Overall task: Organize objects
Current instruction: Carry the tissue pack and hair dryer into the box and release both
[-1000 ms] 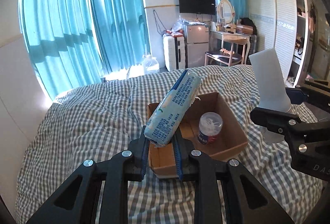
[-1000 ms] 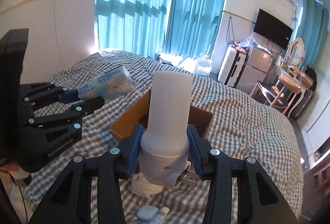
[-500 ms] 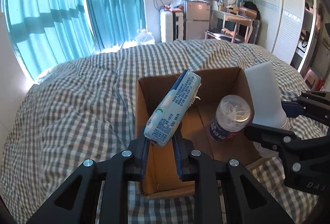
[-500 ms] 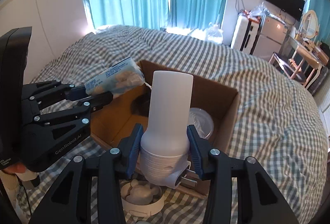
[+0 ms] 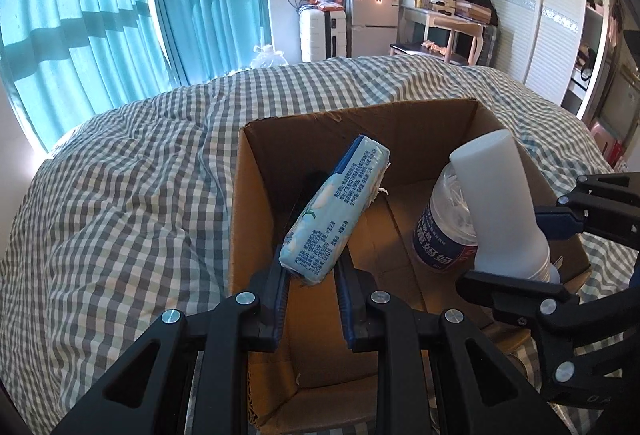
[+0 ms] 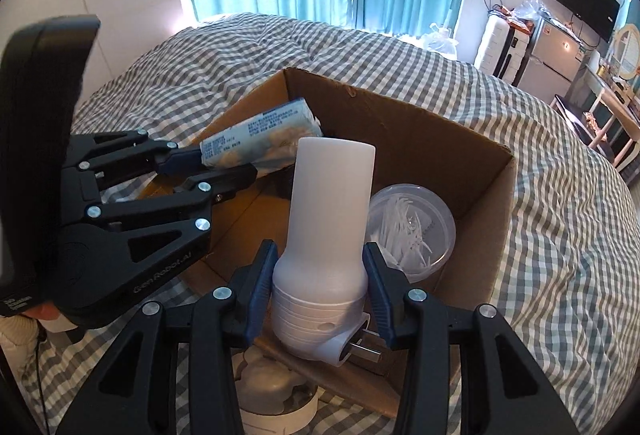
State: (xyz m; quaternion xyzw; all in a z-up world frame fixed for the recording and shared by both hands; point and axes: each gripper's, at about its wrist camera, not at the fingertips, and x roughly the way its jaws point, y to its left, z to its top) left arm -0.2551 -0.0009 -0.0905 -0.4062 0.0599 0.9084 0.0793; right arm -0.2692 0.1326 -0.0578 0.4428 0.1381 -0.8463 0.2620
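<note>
An open cardboard box [image 5: 360, 123] sits on the checked bed; it also shows in the right wrist view [image 6: 404, 115]. My left gripper [image 5: 312, 275] is shut on a pale blue tissue pack [image 5: 336, 211] and holds it tilted over the box's left half; the pack also shows in the right wrist view [image 6: 260, 143]. My right gripper [image 6: 320, 271] is shut on a white plug-in night light [image 6: 328, 219] with metal prongs, over the box's near right side. A clear round tub of floss picks [image 6: 412, 223] stands inside the box.
The grey-and-white checked duvet [image 5: 132, 203] surrounds the box. A round white object [image 6: 276, 399] lies on the bed just below my right gripper. Teal curtains, a suitcase, a small fridge and a dressing table stand beyond the bed.
Both grippers have moved forward and down over the box, still holding their objects. The box now fills more of both views.
</note>
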